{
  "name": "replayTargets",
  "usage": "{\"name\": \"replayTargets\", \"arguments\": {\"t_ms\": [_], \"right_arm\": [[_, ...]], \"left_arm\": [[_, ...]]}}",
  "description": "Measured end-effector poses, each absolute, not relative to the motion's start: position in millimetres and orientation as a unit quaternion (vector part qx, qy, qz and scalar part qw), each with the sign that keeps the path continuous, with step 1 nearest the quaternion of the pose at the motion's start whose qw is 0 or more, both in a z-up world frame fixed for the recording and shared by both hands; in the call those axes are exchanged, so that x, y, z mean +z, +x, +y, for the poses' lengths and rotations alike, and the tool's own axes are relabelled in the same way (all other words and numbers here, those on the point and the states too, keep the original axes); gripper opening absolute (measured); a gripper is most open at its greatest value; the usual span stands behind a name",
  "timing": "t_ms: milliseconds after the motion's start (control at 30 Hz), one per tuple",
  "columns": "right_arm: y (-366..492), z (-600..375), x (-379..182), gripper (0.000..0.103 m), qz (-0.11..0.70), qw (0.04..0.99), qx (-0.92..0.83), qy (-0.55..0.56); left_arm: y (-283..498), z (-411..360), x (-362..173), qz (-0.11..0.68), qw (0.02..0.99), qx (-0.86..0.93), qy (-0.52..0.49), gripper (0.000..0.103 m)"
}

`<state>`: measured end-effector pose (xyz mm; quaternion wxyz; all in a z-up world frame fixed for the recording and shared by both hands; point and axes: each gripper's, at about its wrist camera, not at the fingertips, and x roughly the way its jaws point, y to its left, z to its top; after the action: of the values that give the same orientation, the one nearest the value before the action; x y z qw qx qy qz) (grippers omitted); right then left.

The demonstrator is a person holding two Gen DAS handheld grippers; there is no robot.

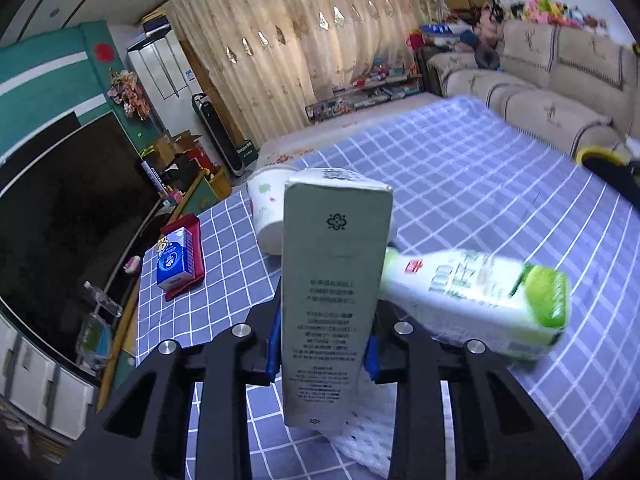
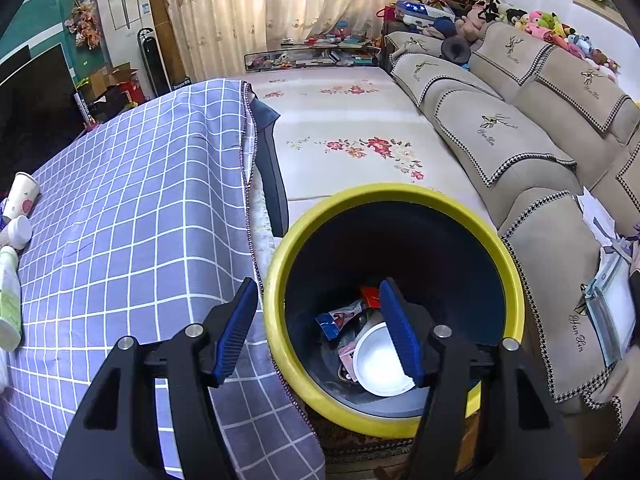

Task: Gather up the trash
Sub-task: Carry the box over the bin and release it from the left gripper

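Note:
My left gripper (image 1: 324,340) is shut on a tall grey-green carton (image 1: 332,292) and holds it upright above the blue checked tablecloth (image 1: 460,184). A white bottle with a green label (image 1: 480,300) lies on its side just right of the carton. A white paper cup (image 1: 266,208) stands behind it. My right gripper (image 2: 320,332) is open and empty, over the rim of a yellow-rimmed dark bin (image 2: 276,280) beside the table. The bin holds a white bowl (image 2: 380,364) and wrappers (image 2: 340,320). The paper cup (image 2: 22,196) and bottle (image 2: 9,296) also show at the right wrist view's left edge.
A blue tissue box on a red tray (image 1: 178,260) sits at the table's left edge. A white foam sheet (image 1: 368,440) lies under the carton. A beige sofa (image 2: 520,120) and a flowered mat (image 2: 352,128) lie beyond the bin. A TV (image 1: 60,208) stands left.

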<state>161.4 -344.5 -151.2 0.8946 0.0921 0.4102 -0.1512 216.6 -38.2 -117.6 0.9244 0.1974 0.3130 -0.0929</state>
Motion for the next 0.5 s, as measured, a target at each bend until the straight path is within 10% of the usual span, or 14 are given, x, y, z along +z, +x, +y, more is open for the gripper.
{"name": "replayTargets", "arguments": {"t_ms": [500], "right_arm": [[114.1,-348.8,-121.3,0.060,0.364,0.913,-0.154,0.101]], "left_arm": [[160.3,-73.7,-41.1,0.266,0.940,-0.161,0.139,0.031]]}}
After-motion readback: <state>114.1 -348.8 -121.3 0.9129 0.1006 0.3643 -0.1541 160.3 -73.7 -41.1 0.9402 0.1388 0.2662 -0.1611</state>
